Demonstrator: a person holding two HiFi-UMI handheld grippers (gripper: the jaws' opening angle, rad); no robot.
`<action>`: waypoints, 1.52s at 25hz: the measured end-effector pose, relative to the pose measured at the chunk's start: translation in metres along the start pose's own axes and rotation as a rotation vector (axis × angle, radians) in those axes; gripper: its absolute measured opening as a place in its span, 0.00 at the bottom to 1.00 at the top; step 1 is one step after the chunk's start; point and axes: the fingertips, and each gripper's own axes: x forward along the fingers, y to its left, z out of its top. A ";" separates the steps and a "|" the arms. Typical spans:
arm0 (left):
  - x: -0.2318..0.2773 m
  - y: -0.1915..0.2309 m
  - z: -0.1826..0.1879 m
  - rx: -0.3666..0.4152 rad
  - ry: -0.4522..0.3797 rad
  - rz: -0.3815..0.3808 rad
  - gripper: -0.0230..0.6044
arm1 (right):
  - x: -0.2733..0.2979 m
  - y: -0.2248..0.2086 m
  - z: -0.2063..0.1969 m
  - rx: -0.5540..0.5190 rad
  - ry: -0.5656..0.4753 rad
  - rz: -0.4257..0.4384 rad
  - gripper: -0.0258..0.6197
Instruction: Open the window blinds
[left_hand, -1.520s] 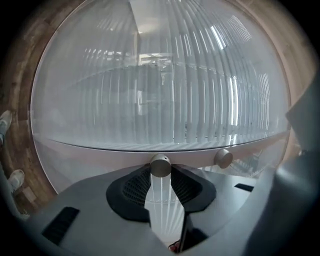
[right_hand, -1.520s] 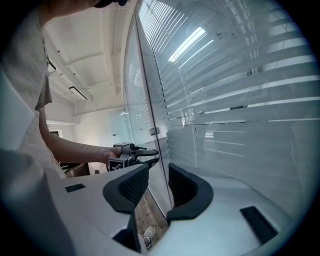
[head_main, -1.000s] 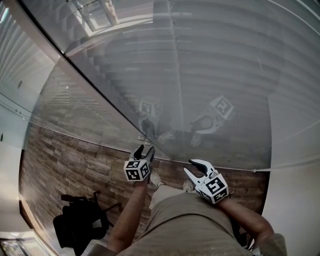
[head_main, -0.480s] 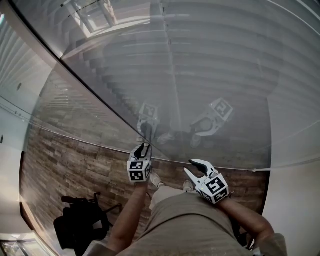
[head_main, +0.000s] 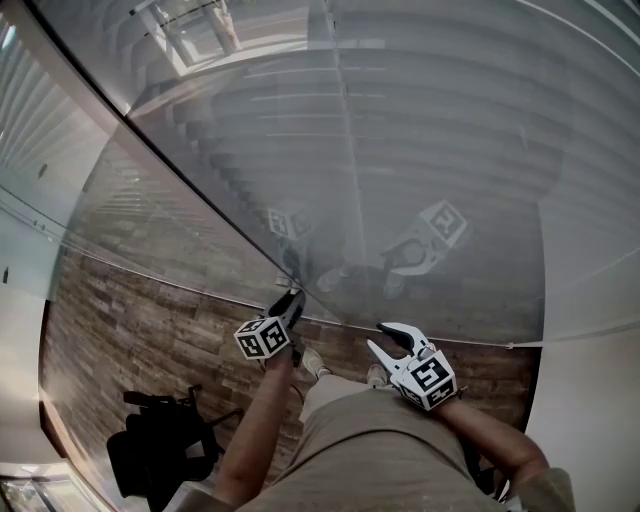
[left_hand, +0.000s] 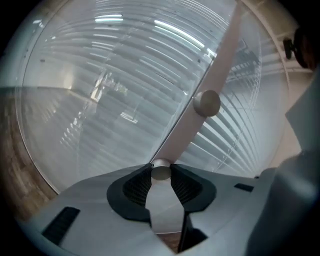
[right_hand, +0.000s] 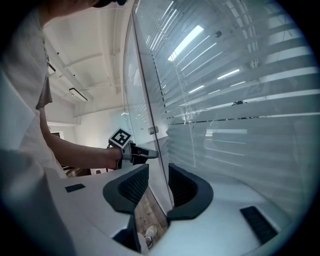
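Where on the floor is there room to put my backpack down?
The brown floor is bare in a wide strip between the glass wall and the black gear at lower left. It is crowded by the person's shoes, right under the two tools: the left tool, just closed on a small knob, and the open right tool.

The floor (head_main: 150, 340) is laid in wood-look planks of mixed brown tones. A tall glass pane (head_main: 450, 150) rises from it and meets a second pane (head_main: 60, 130) at a dark joint (head_main: 125, 112). Plain white wall (head_main: 590, 400) flanks the glass at the right. A dark piece of equipment (head_main: 160, 450) (type not discernible) stands on the floor at the lower left. In the right gripper view the ceiling (right_hand: 95, 45) is white and carries a linear light fixture (right_hand: 77, 94). The glass mirrors bright strip lights (left_hand: 170, 27).
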 end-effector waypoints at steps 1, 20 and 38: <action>0.000 0.001 0.000 -0.047 -0.006 -0.017 0.25 | 0.001 0.000 0.000 0.000 0.001 0.002 0.24; 0.001 -0.002 0.002 -0.666 -0.074 -0.335 0.25 | 0.000 0.005 -0.003 -0.001 0.003 0.000 0.24; -0.017 -0.001 0.003 -0.454 -0.152 -0.245 0.30 | -0.006 0.015 -0.006 0.001 0.006 -0.009 0.24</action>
